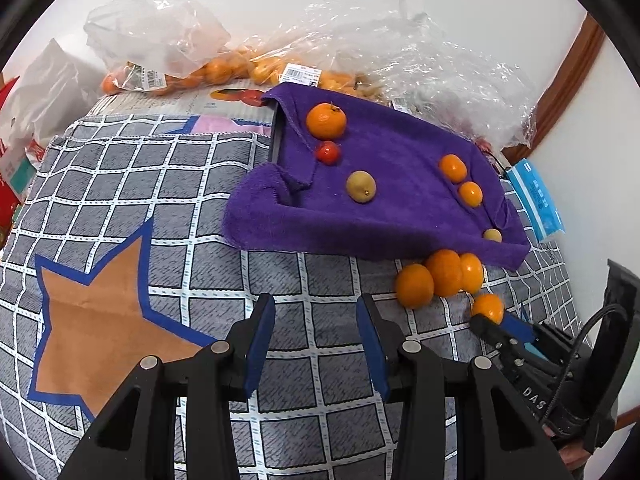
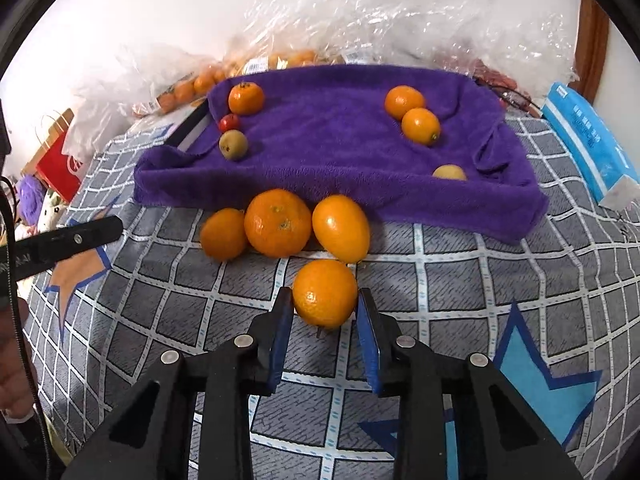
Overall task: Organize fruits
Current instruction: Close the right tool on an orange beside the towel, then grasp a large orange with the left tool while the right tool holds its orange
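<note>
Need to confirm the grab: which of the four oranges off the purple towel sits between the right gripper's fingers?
The lone front orange, nearest the camera; the other three sit in a row against the towel.

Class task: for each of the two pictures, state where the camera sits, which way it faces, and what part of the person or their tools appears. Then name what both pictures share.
Left wrist view: sits on the left gripper, angled down over the checked cloth toward the purple towel; its empty fingers show, and the right gripper enters at right.
Right wrist view: sits on the right gripper, facing the towel, pads pressing an orange; a hand shows at left.
Shared: towel, that orange, three oranges beside the towel.
</note>
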Available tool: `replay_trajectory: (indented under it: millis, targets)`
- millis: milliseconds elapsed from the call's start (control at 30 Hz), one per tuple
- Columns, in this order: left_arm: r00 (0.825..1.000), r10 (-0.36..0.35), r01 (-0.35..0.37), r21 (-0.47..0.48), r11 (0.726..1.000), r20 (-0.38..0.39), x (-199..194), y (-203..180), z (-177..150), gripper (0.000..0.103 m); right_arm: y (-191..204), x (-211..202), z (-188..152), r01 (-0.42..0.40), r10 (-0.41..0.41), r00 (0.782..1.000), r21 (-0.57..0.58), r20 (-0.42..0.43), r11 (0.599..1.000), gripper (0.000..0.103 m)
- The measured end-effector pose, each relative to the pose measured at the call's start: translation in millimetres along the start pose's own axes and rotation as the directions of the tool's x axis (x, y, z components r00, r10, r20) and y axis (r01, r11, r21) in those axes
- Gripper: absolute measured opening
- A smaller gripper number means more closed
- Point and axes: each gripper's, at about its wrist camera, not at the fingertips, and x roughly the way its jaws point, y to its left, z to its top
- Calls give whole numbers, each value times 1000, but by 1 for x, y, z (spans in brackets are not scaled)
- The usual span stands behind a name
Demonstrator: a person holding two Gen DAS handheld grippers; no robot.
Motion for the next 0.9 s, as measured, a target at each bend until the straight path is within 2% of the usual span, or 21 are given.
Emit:
replay_trajectory:
  millis: [567,900]
  targets:
    - [998,-35,37,47,998,-56,23,-32,4,40,-39,-23,1,36,-40,998,66,58,997,32]
    - [994,-55,67,122,990,-95,44,-65,7,40,-55,-28,-1,43,-48,997,87,61,995,32]
